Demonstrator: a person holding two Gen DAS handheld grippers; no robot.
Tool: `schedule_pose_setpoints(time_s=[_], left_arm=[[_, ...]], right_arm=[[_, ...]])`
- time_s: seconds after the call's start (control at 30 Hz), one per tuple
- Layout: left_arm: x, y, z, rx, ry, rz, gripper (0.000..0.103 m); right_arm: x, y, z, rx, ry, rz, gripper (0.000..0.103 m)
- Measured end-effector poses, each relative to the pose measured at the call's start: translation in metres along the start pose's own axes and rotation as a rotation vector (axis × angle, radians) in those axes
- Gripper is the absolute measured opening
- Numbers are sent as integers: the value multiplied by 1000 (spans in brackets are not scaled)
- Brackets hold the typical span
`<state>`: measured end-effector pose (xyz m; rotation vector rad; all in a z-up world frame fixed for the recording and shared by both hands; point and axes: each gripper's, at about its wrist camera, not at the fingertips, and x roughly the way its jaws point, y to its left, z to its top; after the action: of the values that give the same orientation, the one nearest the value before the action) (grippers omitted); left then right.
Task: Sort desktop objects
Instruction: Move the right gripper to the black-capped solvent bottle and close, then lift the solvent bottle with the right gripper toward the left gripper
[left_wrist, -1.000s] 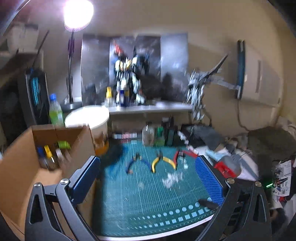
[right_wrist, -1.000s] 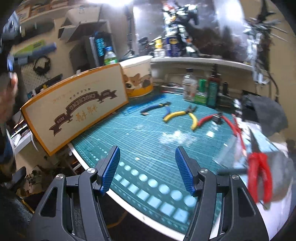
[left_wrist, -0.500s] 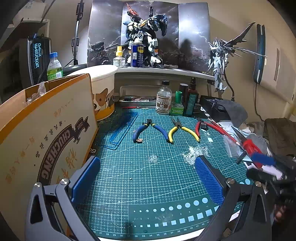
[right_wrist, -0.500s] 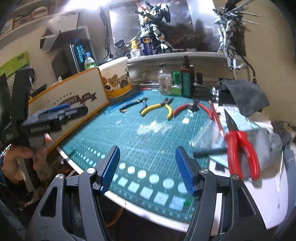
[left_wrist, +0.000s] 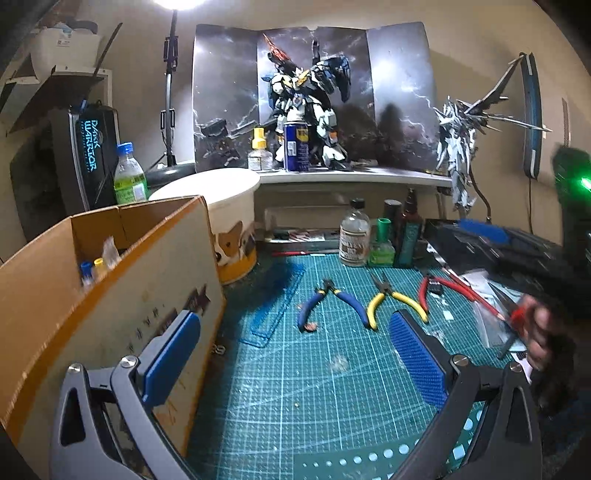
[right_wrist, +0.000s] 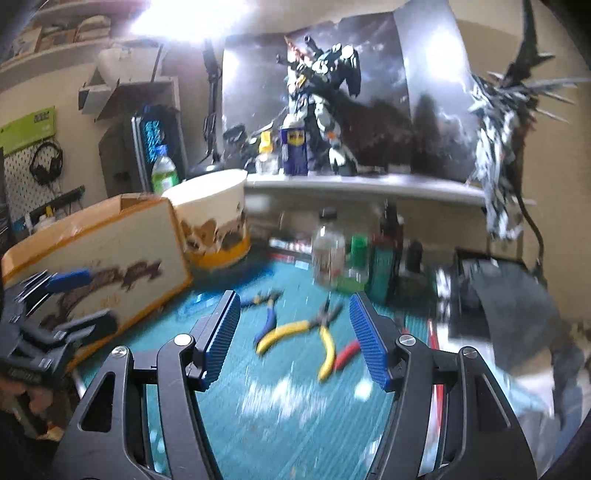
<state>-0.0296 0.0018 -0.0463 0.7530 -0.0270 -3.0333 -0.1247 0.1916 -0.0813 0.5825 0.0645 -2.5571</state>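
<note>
Three pairs of pliers lie on the green cutting mat (left_wrist: 314, 398): blue-handled (left_wrist: 325, 301), yellow-handled (left_wrist: 393, 299) and red-handled (left_wrist: 424, 291). My left gripper (left_wrist: 295, 356) stands open and empty above the mat, beside the cardboard box (left_wrist: 110, 306), short of the pliers. My right gripper (right_wrist: 295, 336) is open and empty. In its blurred view the yellow-handled pliers (right_wrist: 295, 328) show between its fingers, farther off. The blue-handled pliers (right_wrist: 269, 314) lie to their left. The left gripper (right_wrist: 79, 299) shows at that view's left edge.
A white corgi-print tub (left_wrist: 225, 229) stands behind the box. Bottles (left_wrist: 354, 240) line the mat's far edge under a shelf with model robots (left_wrist: 310, 107). A clear blue plastic frame (left_wrist: 273, 306) and white scraps lie on the mat. A hand (left_wrist: 543, 339) and clutter fill the right.
My right gripper has swung forward over the mat towards the pliers, and its view is now blurred. My left gripper has sunk beside the box. Both have stayed open.
</note>
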Motion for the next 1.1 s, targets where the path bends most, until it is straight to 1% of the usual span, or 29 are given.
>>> schedule_pose_setpoints(time_s=[0.13,0.17,0.23,0.27,0.4,0.5,0.63,0.7,0.77,0.8,0.87,0.9,1.1], left_arm=[[6,2,1,-4,6,16,103],[8,2,0,-3,10,17,103],[11,2,-1,0,16,22,103],[12,1,-2,3,17,24,103],[17,1,-3,5,18,29,103],[22,2,-3,0,25,22,103],[28,2,-3,-6,35,15,103],[30,3,-4,-12,43,9,103],[31,2,-6,-11,48,6,103],[32,2,-7,-10,51,4,103],[33,2,-8,-10,57,0,103],[33,2,-9,-12,61,-2,103],[34,2,-9,-19,68,-12,103]], right_arm=[[40,4,27,-44,-26,3,56],[54,6,34,-64,-24,-3,54],[78,6,43,-84,-12,-22,51],[93,5,47,-84,-3,-40,48],[136,-6,57,-61,36,-98,48],[159,-13,58,-52,69,-115,47],[176,-15,57,-64,81,-142,46],[184,-17,58,-63,90,-148,38],[192,-20,58,-50,110,-148,34],[196,-22,58,-46,119,-148,29],[201,-24,56,-44,129,-146,24],[202,-25,55,-42,130,-142,23],[208,-25,57,-32,142,-135,23]])
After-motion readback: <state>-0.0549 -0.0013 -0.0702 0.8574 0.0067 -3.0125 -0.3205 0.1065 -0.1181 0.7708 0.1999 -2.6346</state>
